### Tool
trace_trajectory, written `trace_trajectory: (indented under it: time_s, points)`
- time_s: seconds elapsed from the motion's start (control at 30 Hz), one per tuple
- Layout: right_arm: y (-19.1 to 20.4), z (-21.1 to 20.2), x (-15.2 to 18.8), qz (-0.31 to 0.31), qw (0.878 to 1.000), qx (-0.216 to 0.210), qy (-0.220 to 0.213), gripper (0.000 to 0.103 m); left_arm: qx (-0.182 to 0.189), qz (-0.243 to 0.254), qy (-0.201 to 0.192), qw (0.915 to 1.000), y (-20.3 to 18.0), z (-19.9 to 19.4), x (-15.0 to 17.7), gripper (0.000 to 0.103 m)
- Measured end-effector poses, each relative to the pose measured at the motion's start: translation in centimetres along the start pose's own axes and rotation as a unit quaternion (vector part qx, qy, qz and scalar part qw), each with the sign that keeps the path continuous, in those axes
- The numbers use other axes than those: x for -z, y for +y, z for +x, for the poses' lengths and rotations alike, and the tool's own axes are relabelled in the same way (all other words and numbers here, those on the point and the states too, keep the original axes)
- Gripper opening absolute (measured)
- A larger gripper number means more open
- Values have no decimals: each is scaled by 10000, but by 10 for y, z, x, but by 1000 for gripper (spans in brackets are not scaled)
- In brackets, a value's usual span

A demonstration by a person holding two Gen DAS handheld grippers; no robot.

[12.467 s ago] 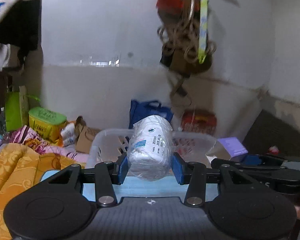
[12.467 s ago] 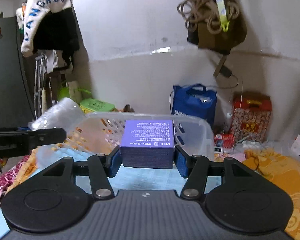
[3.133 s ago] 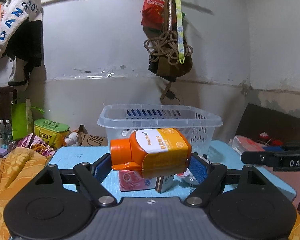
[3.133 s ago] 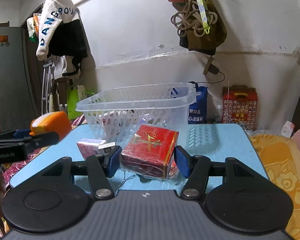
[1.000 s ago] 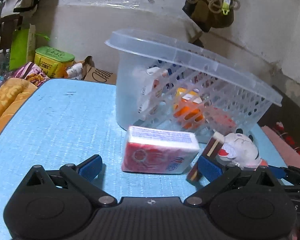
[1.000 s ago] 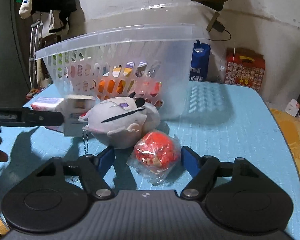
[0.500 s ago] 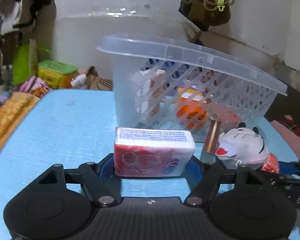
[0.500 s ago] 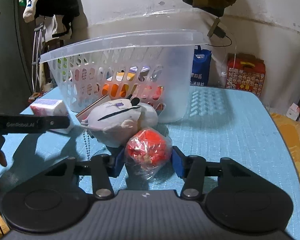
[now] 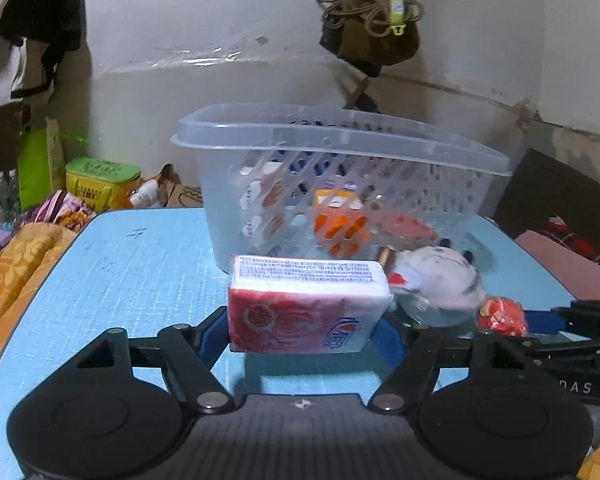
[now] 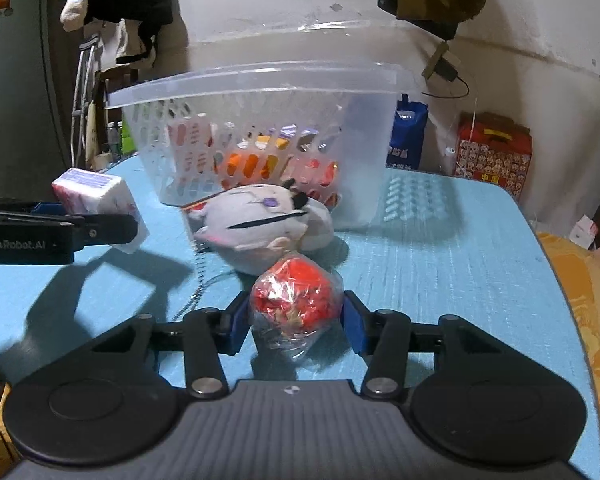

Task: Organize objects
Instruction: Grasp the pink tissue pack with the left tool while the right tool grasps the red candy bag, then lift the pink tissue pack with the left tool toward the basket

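My left gripper (image 9: 302, 332) is shut on a pink and white tissue pack (image 9: 304, 304), held just above the blue table (image 9: 140, 260). From the right wrist view the pack (image 10: 96, 192) shows at the left between the left fingers. My right gripper (image 10: 294, 320) is shut on a red ball in clear wrap (image 10: 296, 300), which also shows at the right in the left wrist view (image 9: 502, 316). A clear slotted basket (image 9: 340, 136) stands behind both, holding an orange bottle, a red box and other items. A white plush toy (image 10: 260, 232) lies in front of the basket (image 10: 260, 80).
A thin box (image 9: 384, 256) leans between plush and basket, and a bead chain (image 10: 200, 280) trails from the plush. Orange bedding (image 9: 16, 272) borders the table's left side and more lies on its right (image 10: 580, 300). Bags and boxes line the wall.
Both grippers have closed: the left on the tissue pack, the right on the wrapped red ball. Both objects have come up slightly off the table and nearer the cameras.
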State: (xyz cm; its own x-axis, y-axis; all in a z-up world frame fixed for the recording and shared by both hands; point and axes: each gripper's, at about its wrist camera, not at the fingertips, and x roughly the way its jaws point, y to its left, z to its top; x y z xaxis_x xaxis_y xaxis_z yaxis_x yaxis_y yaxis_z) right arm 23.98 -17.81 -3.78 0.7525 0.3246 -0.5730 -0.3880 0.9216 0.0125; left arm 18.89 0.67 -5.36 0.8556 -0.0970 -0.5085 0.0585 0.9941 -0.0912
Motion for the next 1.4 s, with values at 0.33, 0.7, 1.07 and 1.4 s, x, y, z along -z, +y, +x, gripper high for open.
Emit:
trace_trajectory:
  time_s: [0.33,0.7,1.07,1.4]
  points:
    - [16,-33,5,-88,9996,-250,-83,52,9,211,-152,9997,-5,-30,10,77]
    - [11,-45,-2,54,9990,-224,-375,52,85,110,-299,9995,2,-40,9,77]
    - [15,-55,-9,84,9972,-461,-583,52,305,156,-472,9983,-2,-51,5,77]
    - [-9,-68,-16,476,9940,-472,-862,52,442,-108,-774,9960,5,-61,-19,77]
